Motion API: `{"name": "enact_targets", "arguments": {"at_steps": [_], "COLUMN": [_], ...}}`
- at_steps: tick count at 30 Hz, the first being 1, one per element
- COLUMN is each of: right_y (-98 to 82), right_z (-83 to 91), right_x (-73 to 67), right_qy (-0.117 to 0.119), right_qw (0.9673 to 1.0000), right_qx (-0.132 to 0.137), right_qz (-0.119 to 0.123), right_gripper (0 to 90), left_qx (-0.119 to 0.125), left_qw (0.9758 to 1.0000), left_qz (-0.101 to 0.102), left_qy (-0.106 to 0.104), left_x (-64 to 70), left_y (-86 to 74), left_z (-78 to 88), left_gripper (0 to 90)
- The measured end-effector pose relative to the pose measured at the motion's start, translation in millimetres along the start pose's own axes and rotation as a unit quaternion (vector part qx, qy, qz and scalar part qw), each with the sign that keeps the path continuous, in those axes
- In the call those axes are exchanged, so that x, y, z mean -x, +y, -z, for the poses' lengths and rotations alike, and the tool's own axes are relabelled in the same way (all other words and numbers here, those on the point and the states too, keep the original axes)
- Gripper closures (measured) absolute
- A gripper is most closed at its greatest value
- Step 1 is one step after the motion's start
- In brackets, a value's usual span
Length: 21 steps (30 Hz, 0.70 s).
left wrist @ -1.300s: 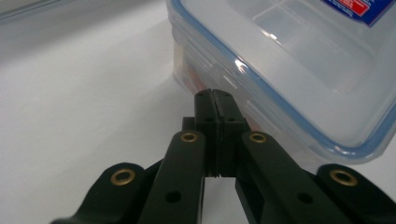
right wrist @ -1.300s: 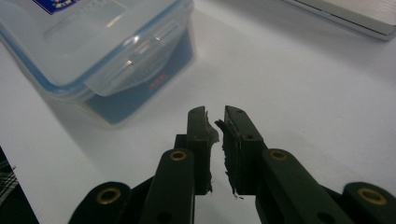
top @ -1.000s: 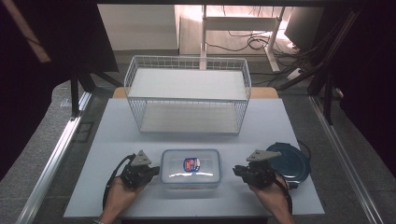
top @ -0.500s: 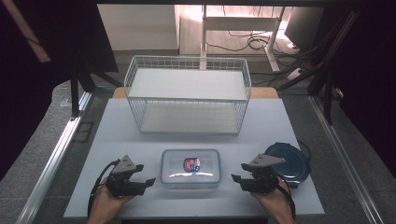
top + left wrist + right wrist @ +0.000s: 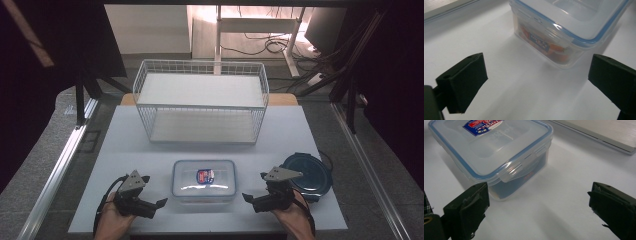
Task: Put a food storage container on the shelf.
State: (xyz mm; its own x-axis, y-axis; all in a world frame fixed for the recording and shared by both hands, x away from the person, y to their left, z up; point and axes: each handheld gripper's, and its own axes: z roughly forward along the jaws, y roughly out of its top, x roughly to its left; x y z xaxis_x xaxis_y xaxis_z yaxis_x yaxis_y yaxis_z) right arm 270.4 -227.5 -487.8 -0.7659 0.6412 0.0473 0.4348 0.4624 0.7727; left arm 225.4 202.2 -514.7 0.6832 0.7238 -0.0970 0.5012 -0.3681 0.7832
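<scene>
Landmark for all places: the clear lidded container (image 5: 204,180), set near the front edge of the white table (image 5: 310,130), midway across it.

Nearest the person, 2 hands come in from the bottom of the high view. The left gripper (image 5: 156,205) lies just left of the container, apart from it, jaws pointing toward its left side. Its jaws have just been opening and now stand wide, nothing between them but bare table; in the left gripper view the container (image 5: 564,30) sits ahead of them, offset to the right. The right gripper (image 5: 250,199) mirrors this just right of the container, also apart from it. Its jaws have likewise just been opening and stand wide and empty, with the container (image 5: 491,152) ahead and to the left in the right gripper view.

Pose: both hands low over the table, grippers roughly level, each angled inward at the container.

Judgement: the symmetric flanking suggests a 2-handed job on the container, with both sets of jaws now off it. The lid is on with its blue seal; the side clip (image 5: 514,170) looks folded down, so the closing seems done.

Right of the container, behind the right gripper, a dark round lidded dish (image 5: 312,175) rests at the table's edge.

Beyond the container, well apart, stands a white wire basket (image 5: 200,107), nothing seen in it; a likely destination, though that is a guess.
</scene>
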Motion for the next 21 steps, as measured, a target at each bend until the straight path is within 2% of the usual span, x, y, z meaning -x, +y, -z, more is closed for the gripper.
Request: {"name": "enact_targets", "arguments": {"at_steps": [4,7,14,19,21], "right_y": [0.4,2.0,9.6,15.3,18.1], "right_z": [-2.4,-3.6,-8.3,-16.0,-21.1], "right_x": [-2.0,-3.0,-9.0,-14.2,-15.8], "right_qy": [0.003,0.010,0.028,0.030,0.033], "right_qw": [0.9999,0.9999,0.9996,0.9995,0.9993], "right_qx": [-0.003,-0.001,-0.003,-0.008,-0.020], "right_qz": [0.011,0.009,0.005,0.002,0.000], "right_gripper": [2.1,2.4,3.8,2.4,1.8], "left_qx": [0.008,0.010,0.011,0.002,-0.005], "left_qw": [0.9999,0.9998,0.9989,0.9984,0.9981], "left_qz": [0.009,0.016,0.036,0.037,0.039], "left_qy": [0.000,-0.005,-0.027,-0.042,-0.048], "left_x": [-1.3,-2.2,-3.9,-2.9,-3.0], "left_y": [1.5,3.5,14.3,24.7,28.4], "left_z": [0.2,0.4,-1.7,-11.7,-17.2], "left_gripper": [0.0,0.0,1.2,1.5,1.0]}}
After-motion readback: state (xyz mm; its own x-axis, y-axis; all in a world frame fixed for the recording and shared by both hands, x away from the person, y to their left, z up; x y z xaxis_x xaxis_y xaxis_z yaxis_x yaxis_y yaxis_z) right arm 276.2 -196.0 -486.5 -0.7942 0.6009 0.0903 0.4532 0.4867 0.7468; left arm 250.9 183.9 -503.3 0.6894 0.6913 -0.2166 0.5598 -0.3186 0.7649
